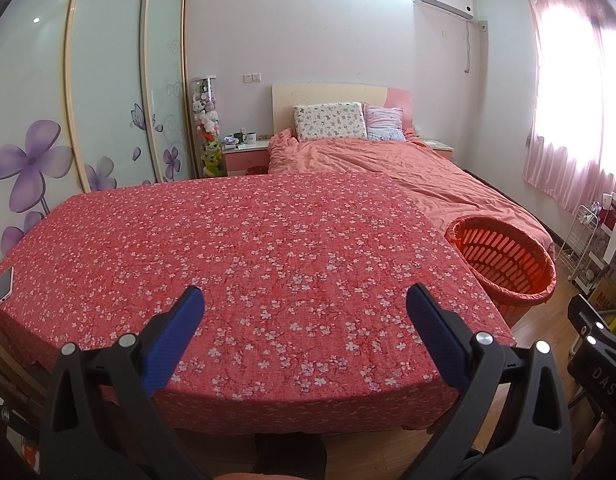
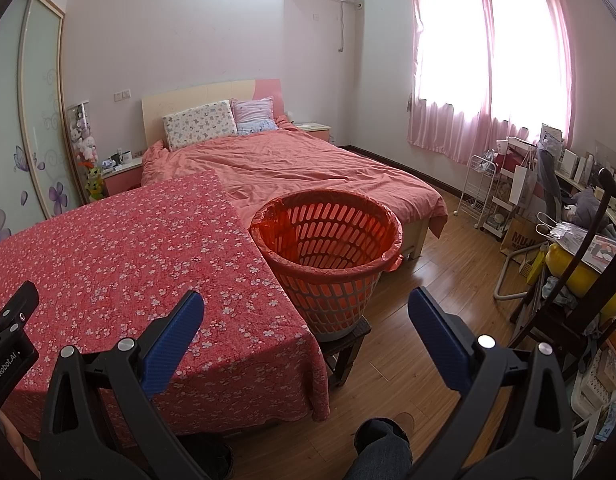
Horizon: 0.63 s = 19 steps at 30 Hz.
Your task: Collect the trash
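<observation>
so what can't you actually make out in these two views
- Bottom of the orange basket: right wrist view, its own wall hides the floor inside; left wrist view, table edge cuts it off.
- Items on the nightstand: both views, too small.
- Phone screen: left wrist view, tilted by fisheye at the frame edge.
- Clutter by the window: right wrist view, overlapping, unclear.

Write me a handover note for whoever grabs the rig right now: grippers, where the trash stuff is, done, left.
Left gripper: open, empty, above the table with the red floral cloth.
Right gripper: open, empty, pointing between the table's right edge and the basket.
Orange basket, lined with a red bag, stands on a small stool at the table's right corner; what shows of its inside looks empty.
No trash visible on the tabletop; only a phone near its left edge.
Done: cannot tell from this.
Left: find any trash, drop it in the basket.
</observation>
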Tool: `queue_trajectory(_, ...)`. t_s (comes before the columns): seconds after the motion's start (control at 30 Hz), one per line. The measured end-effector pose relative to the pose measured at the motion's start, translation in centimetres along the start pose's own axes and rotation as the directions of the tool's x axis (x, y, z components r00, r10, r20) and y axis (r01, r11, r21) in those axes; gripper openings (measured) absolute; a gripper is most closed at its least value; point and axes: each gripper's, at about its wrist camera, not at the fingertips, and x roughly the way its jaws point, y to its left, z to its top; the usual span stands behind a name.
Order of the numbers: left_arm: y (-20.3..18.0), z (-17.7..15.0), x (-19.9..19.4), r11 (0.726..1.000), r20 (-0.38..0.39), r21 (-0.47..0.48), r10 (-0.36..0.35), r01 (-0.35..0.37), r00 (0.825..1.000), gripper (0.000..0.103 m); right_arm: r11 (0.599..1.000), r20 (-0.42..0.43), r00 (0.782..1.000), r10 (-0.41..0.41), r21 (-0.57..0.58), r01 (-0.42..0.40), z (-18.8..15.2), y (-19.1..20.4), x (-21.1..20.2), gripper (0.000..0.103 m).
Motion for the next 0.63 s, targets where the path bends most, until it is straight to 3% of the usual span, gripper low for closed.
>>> queue_trajectory(0.63,0.54,0.02,0.18,1.000,-0.001,0.004,-0.006,0.006,1.000,0.099,1.000,-0.001,1.000,0.000,-0.001,0.000,0.12,0.01,0.02,0.101)
